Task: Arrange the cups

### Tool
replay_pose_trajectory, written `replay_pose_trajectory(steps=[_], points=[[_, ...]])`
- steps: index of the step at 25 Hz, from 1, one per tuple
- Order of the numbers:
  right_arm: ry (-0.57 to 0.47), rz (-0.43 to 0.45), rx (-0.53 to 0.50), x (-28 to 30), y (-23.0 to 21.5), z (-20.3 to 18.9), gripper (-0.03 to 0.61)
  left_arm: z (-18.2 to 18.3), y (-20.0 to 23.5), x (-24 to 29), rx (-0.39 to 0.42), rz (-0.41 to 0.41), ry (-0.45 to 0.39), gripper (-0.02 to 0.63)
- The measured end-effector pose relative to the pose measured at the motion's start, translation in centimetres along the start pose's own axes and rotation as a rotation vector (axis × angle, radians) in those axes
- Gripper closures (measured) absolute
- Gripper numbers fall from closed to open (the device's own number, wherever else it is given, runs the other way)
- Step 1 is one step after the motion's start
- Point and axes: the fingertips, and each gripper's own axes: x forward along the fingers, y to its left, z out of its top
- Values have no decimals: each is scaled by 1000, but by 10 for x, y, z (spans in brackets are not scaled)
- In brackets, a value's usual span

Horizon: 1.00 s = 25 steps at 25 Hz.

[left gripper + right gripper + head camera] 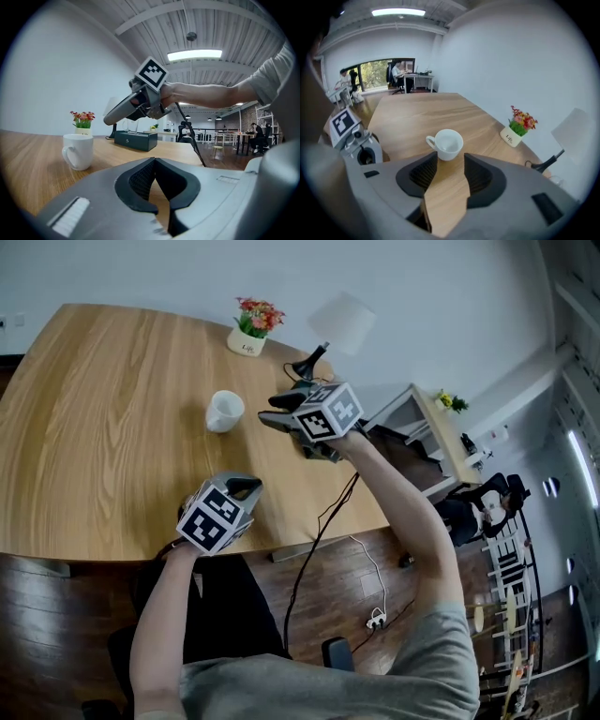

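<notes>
A single white cup stands upright on the round wooden table, its handle pointing to the near side. My right gripper hovers just right of it, tilted down. In the right gripper view its jaws are open with only bare wood between them, and the cup sits just beyond the fingertips. My left gripper hangs near the table's front edge. Its tips meet, shut on nothing, and the cup lies ahead to its left.
A small pot of red flowers and a white-shaded desk lamp stand at the table's far edge. A dark box sits behind the cup. A black cable hangs from the right gripper to the wooden floor.
</notes>
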Motion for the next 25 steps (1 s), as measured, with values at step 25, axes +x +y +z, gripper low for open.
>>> replay_pose_trajectory(steps=[25], points=[[293, 159, 316, 103, -18, -2, 541, 2, -2, 1, 5, -7, -6, 604]])
